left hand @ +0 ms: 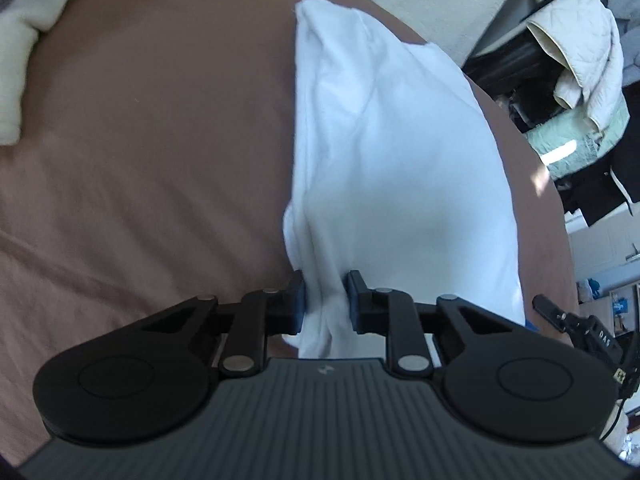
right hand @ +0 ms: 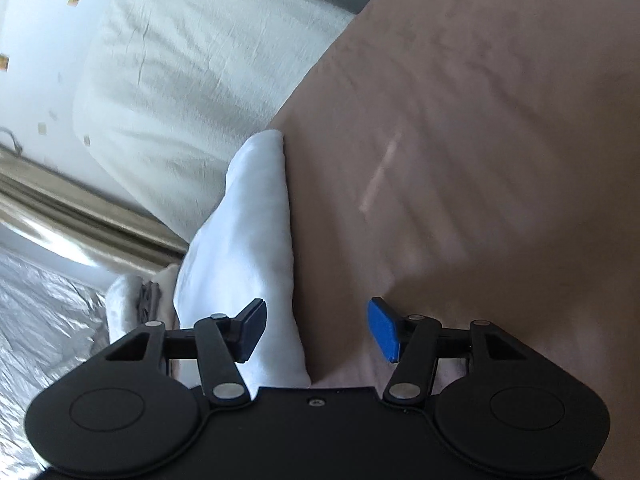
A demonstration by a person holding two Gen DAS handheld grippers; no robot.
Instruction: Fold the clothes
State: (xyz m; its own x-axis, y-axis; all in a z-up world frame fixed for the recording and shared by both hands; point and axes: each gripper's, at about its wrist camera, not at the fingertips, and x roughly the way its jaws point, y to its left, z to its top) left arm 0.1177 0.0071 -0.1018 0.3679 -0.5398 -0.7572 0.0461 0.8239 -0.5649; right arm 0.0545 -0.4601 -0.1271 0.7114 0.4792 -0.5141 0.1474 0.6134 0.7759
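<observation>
A white garment (left hand: pixel 392 152) lies on a brown bed sheet (left hand: pixel 140 160), close to the edge of the bed. It is folded into a long shape and looks soft and a bit wrinkly. The left gripper (left hand: pixel 325 300) pinches a bunched fold at the near end of the cloth, with its blue pads pressing on both sides of it. In the right wrist view, the same white cloth (right hand: pixel 248 240) runs along the edge of the brown sheet (right hand: pixel 460 140). The right gripper (right hand: pixel 316 330) has its jaws spread wide. The cloth sits next to its left finger, and nothing is squeezed between the pads. A cream cover (right hand: pixel 192 72) lies past the bed edge. A pale puffy jacket (left hand: pixel 580 48) hangs on things far off in the room.
</observation>
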